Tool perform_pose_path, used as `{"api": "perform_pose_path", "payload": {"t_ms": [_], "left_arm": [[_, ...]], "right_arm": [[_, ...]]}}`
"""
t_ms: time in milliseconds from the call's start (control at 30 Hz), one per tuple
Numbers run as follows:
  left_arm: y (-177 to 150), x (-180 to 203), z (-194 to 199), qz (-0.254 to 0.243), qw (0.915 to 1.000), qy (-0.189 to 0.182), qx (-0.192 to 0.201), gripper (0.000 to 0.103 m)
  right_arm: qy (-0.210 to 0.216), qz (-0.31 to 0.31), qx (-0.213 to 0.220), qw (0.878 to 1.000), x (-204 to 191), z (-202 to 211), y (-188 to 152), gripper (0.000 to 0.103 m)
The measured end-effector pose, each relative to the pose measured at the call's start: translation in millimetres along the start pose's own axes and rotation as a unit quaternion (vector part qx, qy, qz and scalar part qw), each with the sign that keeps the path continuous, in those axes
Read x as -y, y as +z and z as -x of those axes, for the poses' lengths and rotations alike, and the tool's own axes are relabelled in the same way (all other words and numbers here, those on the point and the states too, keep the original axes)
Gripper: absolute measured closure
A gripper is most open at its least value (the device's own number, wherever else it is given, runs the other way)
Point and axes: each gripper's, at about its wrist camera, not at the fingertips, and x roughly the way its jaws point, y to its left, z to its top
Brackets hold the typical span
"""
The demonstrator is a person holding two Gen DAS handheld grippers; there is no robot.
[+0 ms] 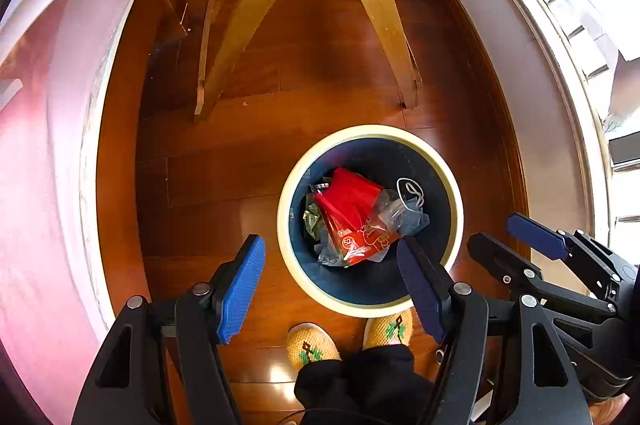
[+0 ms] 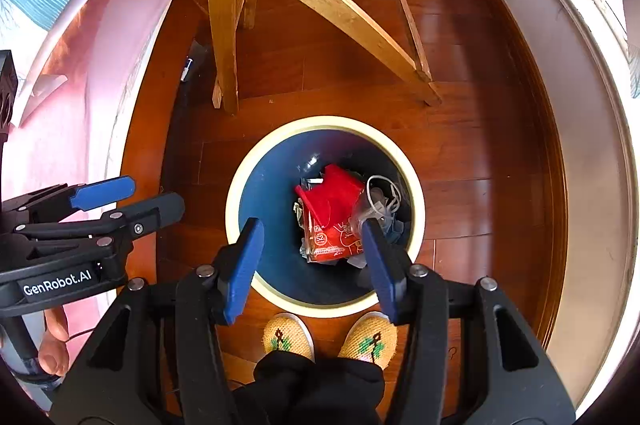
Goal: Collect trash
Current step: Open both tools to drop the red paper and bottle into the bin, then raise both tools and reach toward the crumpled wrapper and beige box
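A round bin with a cream rim (image 1: 289, 225) (image 2: 232, 209) and a dark blue inside stands on the wooden floor below both grippers. In it lie a red packet (image 1: 352, 217) (image 2: 332, 217) and crumpled clear plastic with a white looped cord (image 1: 404, 201) (image 2: 380, 199). My left gripper (image 1: 330, 245) hangs open above the bin's near left rim, nothing between its blue pads. My right gripper (image 2: 310, 227) is open over the bin's mouth, also empty. Each gripper shows in the other's view: the right (image 1: 512, 233), the left (image 2: 154, 193).
Wooden chair legs (image 1: 384, 25) (image 2: 224, 65) stand on the floor just beyond the bin. A person's feet in yellow knitted slippers (image 1: 312, 343) (image 2: 288, 335) are at the bin's near side. Pink fabric (image 1: 36, 225) lies left, a pale wall and window (image 1: 560, 105) right.
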Motion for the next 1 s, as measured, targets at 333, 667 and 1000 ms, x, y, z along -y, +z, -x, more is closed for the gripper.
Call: {"api": "perform_pose_path", "payload": {"t_ms": [333, 667, 1000], "left_arm": [[0, 1, 37, -0.003, 0.9998, 0.015, 0.012, 0.033], [-5, 11, 100, -0.004, 0.9999, 0.002, 0.013, 0.033], [-5, 32, 220, -0.011, 0.9984, 0.012, 0.054, 0.033]], "right_arm": [[-0.015, -0.02, 0.001, 1.0, -1, 25, 5, 0.055], [-0.018, -0.024, -0.001, 1.0, -16, 78, 8, 0.055], [-0.008, -0.032, 0.017, 0.999, -33, 177, 27, 0.055]]}}
